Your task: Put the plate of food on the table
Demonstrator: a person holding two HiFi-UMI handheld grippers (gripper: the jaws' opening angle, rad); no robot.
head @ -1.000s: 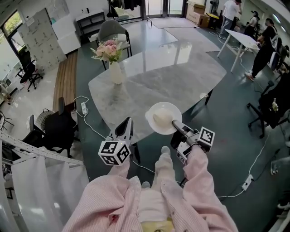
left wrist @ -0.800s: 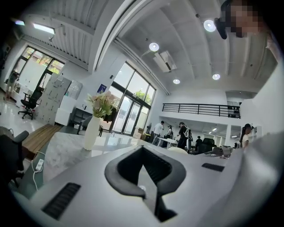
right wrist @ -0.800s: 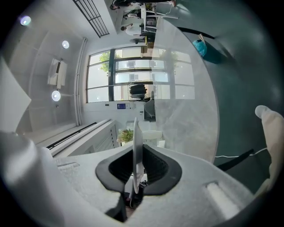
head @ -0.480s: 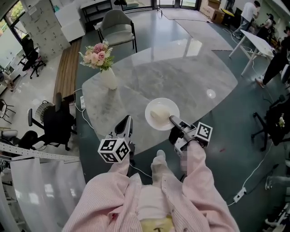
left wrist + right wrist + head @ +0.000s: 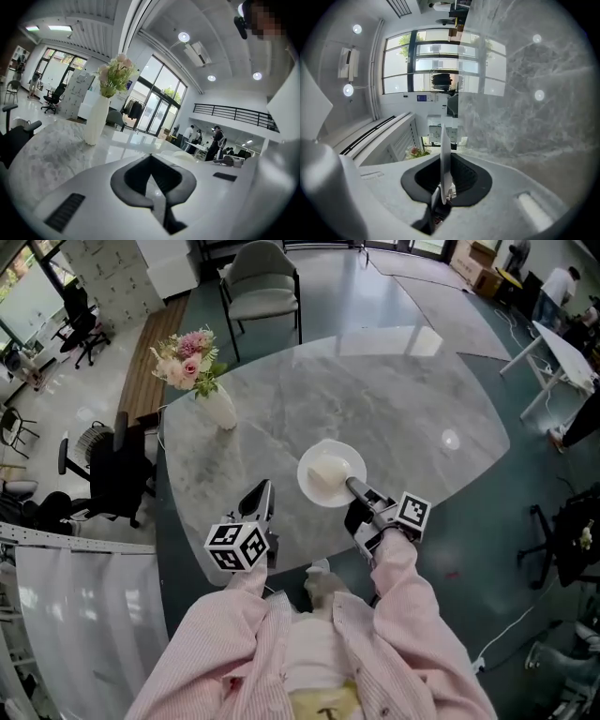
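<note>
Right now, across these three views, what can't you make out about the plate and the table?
- Whether the plate already touches the table: the head view looks steeply down, so any gap is unreadable.
- What the food is: in the head view it is a pale lump, too small to tell. The right gripper view shows the plate edge-on, which hides it.
- The table's near edge: in the head view, partly covered by the left gripper and sleeves.

Bright, sharp daylight; ceiling lamps point(image 5: 183, 36) glare above the jaws, glossy table point(image 5: 543, 122) beyond mirrors windows point(image 5: 431, 61), fisheye edges blacken.
</note>
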